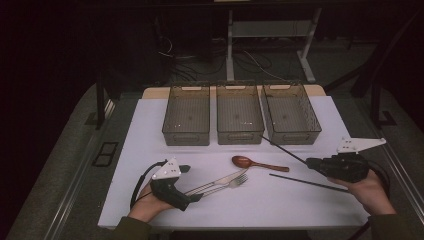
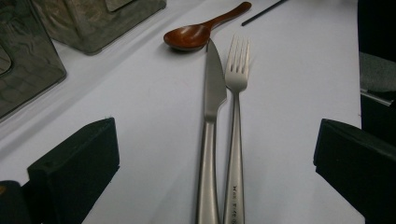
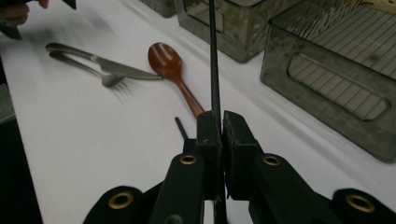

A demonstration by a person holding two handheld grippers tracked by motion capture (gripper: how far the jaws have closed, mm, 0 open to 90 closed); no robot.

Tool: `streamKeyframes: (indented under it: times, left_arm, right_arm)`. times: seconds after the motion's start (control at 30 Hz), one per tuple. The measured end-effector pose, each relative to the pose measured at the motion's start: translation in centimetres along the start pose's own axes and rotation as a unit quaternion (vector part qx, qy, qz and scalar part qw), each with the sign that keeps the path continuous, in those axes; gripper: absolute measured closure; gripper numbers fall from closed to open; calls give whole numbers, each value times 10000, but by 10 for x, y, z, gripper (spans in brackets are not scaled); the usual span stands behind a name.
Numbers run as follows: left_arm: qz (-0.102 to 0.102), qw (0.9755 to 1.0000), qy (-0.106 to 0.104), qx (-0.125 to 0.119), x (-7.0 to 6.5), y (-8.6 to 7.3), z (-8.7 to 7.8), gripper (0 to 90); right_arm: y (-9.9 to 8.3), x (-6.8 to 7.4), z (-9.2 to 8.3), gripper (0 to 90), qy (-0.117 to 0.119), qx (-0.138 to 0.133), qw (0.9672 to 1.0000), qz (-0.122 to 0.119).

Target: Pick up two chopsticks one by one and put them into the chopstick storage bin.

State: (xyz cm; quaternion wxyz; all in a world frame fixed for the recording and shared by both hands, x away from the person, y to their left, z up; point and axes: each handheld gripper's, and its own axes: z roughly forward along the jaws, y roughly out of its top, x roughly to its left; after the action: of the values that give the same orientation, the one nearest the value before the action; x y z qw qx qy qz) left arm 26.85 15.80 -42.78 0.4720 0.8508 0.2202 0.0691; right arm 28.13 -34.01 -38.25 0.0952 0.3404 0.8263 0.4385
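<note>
From above, I have my right hand-held gripper clamped on one black chopstick, its far tip angled up toward the right-hand basket. Its twin lies flat on the white surface just beside my right hand. My left hand-held gripper rests low by the handles of the knife and fork, with the wooden spoon just beyond them.

Through the left gripper view, my jaws stand wide apart, gripping nothing; the knife and fork lie side by side, touching, between them.

Through the right gripper view, my jaws are pinched tight on the chopstick, which runs straight up between the pads. I judge it light, stiff and thin, and likely slick, so it could pivot or slide in the pinch. I'd hold nearer its middle to stop the long end swinging.
</note>
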Motion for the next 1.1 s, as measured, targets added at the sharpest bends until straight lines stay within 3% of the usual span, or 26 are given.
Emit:
streamKeyframes:
  times: [0.43, 1.1]
  left_arm:
    - [19, 10000, -14, -75, -2, 2, 1, 0]
    - [-83, 9998, 13, -165, -3, 3, 0, 0]
  right_arm:
    - [31, 8, 26, 861, -62, -124, 9998, 171]
    - [76, 20, 69, 861, -202, -173, 9996, 125]
